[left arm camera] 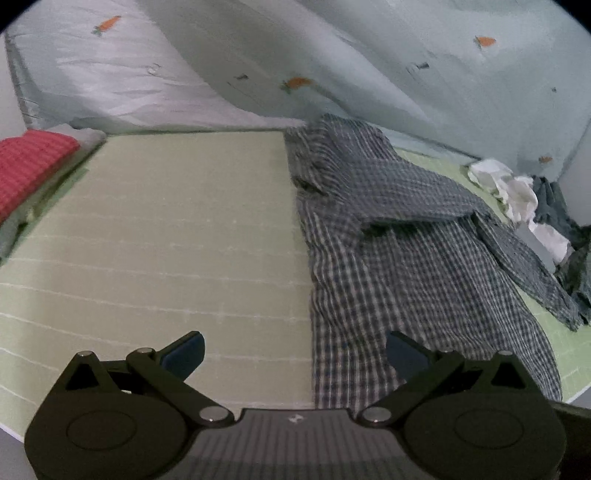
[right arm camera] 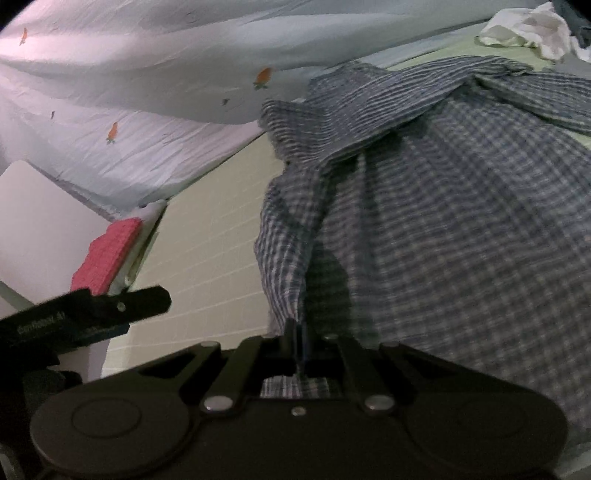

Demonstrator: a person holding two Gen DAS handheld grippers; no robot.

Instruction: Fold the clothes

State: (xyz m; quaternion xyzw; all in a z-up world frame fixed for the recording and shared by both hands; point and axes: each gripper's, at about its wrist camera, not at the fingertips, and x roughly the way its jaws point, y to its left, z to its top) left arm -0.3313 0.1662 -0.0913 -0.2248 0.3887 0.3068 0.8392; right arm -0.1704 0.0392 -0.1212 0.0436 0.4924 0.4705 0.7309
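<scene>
Your right claw (right arm camera: 297,345) is clamped on the plaid shirt (right arm camera: 461,229)'s hem at the desk (left arm camera: 155,229)'s near edge; left claw (left arm camera: 295,354) gapes empty. Soft, limp cloth: pinch corners.

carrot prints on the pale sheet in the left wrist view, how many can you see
4. One carrot upper left, one just above the plaid shirt, one upper right, one low right near the white cloth. Folds may hide more.
</scene>
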